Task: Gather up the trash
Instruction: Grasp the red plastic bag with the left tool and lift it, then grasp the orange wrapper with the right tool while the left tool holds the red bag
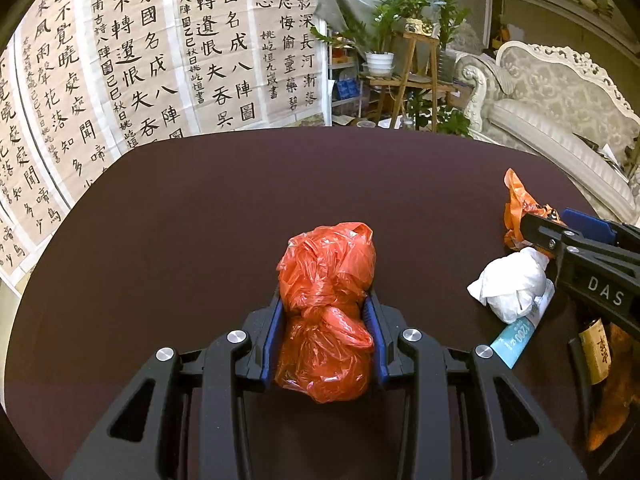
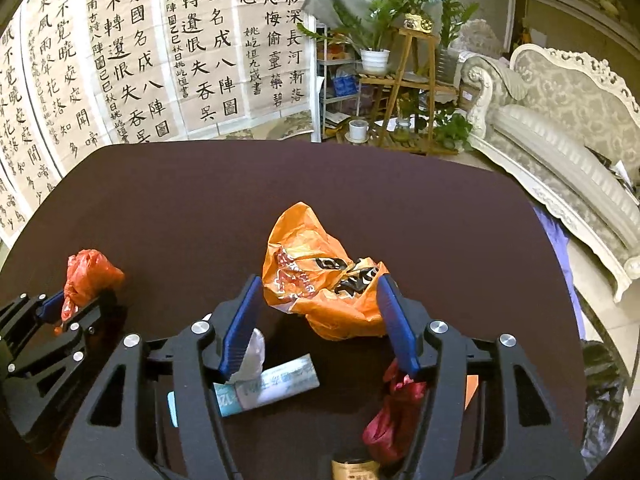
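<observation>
My left gripper point(image 1: 324, 300) is shut on a knotted red plastic bag point(image 1: 326, 280), held just over the dark brown table point(image 1: 180, 220). In the right wrist view the left gripper point(image 2: 78, 300) shows at the far left with the red bag point(image 2: 88, 272) in it. My right gripper point(image 2: 320, 284) stands open, its blue pads point(image 2: 240, 320) on either side of a crumpled orange bag point(image 2: 316, 276) lying on the table point(image 2: 180, 200). The pads do not squeeze it. From the left wrist view, the right gripper point(image 1: 556, 224) sits at the orange bag point(image 1: 520, 200) on the right.
Under the right gripper lie a white crumpled wad point(image 2: 256, 348), a teal packet point(image 2: 276, 388), a dark red bag point(image 2: 394, 412) and a bottle top point(image 2: 354, 468). Calligraphy sheets point(image 1: 140, 60) hang behind the table. Plants point(image 1: 396, 20) and a sofa point(image 1: 560, 100) stand beyond.
</observation>
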### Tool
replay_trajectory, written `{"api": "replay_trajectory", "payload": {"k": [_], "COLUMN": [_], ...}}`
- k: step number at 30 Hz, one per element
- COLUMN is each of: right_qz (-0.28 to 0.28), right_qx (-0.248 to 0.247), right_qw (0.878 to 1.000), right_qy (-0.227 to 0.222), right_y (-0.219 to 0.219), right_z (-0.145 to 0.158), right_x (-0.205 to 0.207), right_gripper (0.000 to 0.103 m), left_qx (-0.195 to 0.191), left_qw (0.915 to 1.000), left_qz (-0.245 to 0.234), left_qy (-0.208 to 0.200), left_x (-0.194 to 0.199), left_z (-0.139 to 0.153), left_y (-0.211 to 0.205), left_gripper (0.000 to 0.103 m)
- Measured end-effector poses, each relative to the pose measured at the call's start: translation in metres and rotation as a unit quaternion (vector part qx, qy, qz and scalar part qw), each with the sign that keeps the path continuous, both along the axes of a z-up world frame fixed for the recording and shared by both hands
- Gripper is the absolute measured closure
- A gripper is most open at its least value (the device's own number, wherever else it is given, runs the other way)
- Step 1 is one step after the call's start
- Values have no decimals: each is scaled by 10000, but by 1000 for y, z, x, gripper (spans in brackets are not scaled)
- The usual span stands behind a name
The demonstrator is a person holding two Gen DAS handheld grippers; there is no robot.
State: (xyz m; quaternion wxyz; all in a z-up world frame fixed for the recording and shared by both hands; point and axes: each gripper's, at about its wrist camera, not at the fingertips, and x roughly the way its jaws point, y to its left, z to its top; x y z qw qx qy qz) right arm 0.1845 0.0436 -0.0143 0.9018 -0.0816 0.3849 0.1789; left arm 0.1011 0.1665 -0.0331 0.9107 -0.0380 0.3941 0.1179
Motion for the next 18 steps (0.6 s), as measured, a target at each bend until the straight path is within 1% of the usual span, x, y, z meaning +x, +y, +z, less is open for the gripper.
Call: {"api": "replay_trajectory", "payload": {"k": [3, 8, 11, 13, 18], "right_qz": [-71, -135, -180, -186, -139], "right_qx": [-105, -136, -172, -211, -265], "right_qw": [9999, 9998, 9997, 9996, 9995], "right_qy": [5, 53, 52, 61, 91], "right_y": [-1, -3, -3, -3, -3], "right_z": [-2, -3, -4, -6, -6], "right_x": [5, 13, 17, 19, 21], "right_gripper": [46, 46, 53, 61, 61], "left_qx": [-11, -45, -52, -51, -57], "left_qw": [10000, 10000, 10000, 10000, 10000], "left_qz": [-4, -13, -12, -16, -14], "left_qy": [5, 39, 44, 47, 50], "left_x": [1, 3, 4, 4, 4], "left_z": [-1, -3, -3, -4, -4], "left_y": [0, -1, -1, -1, -1], "left_gripper": [67, 67, 67, 67, 67]}}
